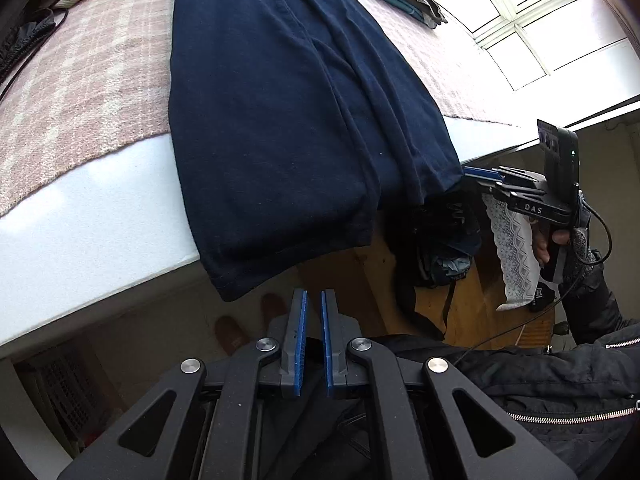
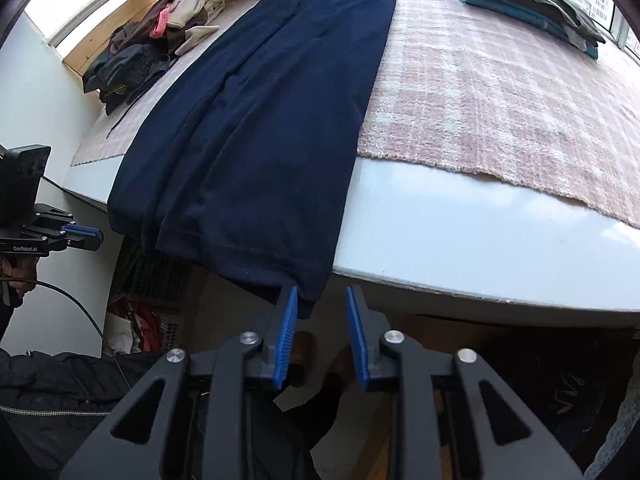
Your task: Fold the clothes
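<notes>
A long navy garment (image 1: 280, 120) (image 2: 260, 140) lies lengthwise on the table, and its hem hangs over the front edge. My left gripper (image 1: 314, 300) (image 2: 86, 236) hovers below and in front of the hem's left corner. Only a narrow gap separates its blue pads, and nothing is between them. My right gripper (image 2: 322, 296) (image 1: 480, 174) is open at the hem's right corner. Its left fingertip (image 2: 292, 300) touches the hanging cloth, but the fingers are not closed on it.
A pink plaid blanket (image 2: 500, 100) (image 1: 80, 80) covers the white table (image 2: 460, 232). A folded stack (image 2: 528, 0) sits at the far right. A pile of unfolded clothes (image 2: 160, 36) lies at the far left. A dark bag (image 1: 444, 248) is under the table. My dark jacket (image 1: 540, 380) is close by.
</notes>
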`<state>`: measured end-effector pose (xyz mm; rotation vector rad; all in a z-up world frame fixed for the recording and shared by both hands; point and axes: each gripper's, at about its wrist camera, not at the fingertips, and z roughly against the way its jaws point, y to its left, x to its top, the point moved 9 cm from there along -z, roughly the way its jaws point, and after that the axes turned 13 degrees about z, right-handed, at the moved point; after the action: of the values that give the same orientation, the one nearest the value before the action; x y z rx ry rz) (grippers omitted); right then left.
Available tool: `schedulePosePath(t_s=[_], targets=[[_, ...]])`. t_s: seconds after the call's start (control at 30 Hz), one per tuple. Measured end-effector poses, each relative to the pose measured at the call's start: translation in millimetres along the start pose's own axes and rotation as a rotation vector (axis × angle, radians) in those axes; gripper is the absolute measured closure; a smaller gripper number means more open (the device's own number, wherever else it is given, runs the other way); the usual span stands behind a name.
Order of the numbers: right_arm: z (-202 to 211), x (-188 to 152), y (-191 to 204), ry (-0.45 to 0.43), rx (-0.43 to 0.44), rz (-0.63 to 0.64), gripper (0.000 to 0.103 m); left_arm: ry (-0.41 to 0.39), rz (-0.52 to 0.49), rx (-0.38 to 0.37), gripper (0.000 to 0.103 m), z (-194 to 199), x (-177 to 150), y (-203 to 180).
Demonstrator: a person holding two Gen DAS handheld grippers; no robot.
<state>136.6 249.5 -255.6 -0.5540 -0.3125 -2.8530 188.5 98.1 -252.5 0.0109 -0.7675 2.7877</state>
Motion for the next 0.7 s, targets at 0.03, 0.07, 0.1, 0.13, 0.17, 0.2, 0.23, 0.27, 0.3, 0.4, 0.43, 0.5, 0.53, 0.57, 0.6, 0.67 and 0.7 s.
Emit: schedulePosePath(t_s=[0.03,0.07,0.1,0.13,0.17,0.2,0.23,0.27,0.3,0.4,0.43,0.5,0.53,0.57,0.6,0.67,0.7], targets=[[0.4,-1.2,0.1,-0.002,0.001,0.005,0.087,0.003,-0.001,-0.001,0.098,-0.9,-0.5,-1.5],[-0.5,-2.3,1.5,0.005,0.000,0.017,0.088,0.006,-0.004,0.001,0.098,-1.6,-1.1,-2.7],[-5.8,0.9,3.8,0.012,-0.006,0.031,0.089,0.008,-0.006,0.003,0.098,-1.9,-1.5,-3.3],[-6.4,0.3,4.6,0.014,-0.009,0.037,0.089,0.010,-0.007,0.002,0.098,-1.9,-2.2,-3.8],[-6.6,-0.6,5.3,0.014,-0.012,0.043,0.089,0.012,-0.007,0.001,0.098,-1.9,-2.9,-4.3],[-6.8,-0.4,4.7,0.013,-0.015,0.043,0.089,0.012,-0.006,0.001,0.098,-2.2,-3.3,-4.8],[-6.9,-0.1,4.0,0.012,-0.018,0.042,0.088,0.011,-0.006,0.002,0.098,-2.5,-3.6,-5.4],[-6.9,0.3,4.3,0.008,-0.020,0.047,0.089,0.009,-0.004,0.002,0.098,-2.0,-3.8,-5.3],[-6.9,0.6,4.7,0.004,-0.022,0.052,0.091,0.007,-0.003,0.002,0.098,-1.3,-3.9,-5.2],[-2.4,1.7,3.9,-0.020,-0.001,0.042,0.098,0.005,-0.001,0.002,0.098,0.2,-4.7,-4.7],[-0.4,1.1,5.2,-0.021,0.009,0.045,0.098,0.006,-0.001,0.003,0.098,0.1,-5.1,-4.6],[3.7,-0.3,8.1,-0.022,0.029,0.054,0.098,0.010,-0.003,0.005,0.098,-0.7,-6.3,-4.9],[5.8,-1.1,9.5,-0.022,0.039,0.058,0.098,0.011,-0.004,0.007,0.098,-1.1,-6.6,-4.6],[8.3,-3.5,10.2,-0.016,0.037,0.069,0.098,0.013,-0.005,0.008,0.098,-1.5,-6.8,-4.3],[7.5,-4.3,10.2,-0.006,0.043,0.065,0.099,0.014,-0.006,0.009,0.098,-1.9,-7.0,-4.0],[5.4,-5.6,10.3,0.013,0.059,0.056,0.099,0.009,-0.002,0.007,0.098,-0.8,-6.0,-2.0],[4.4,-6.2,10.3,0.022,0.066,0.051,0.099,0.006,-0.001,0.006,0.098,-0.1,-5.4,-0.8]])
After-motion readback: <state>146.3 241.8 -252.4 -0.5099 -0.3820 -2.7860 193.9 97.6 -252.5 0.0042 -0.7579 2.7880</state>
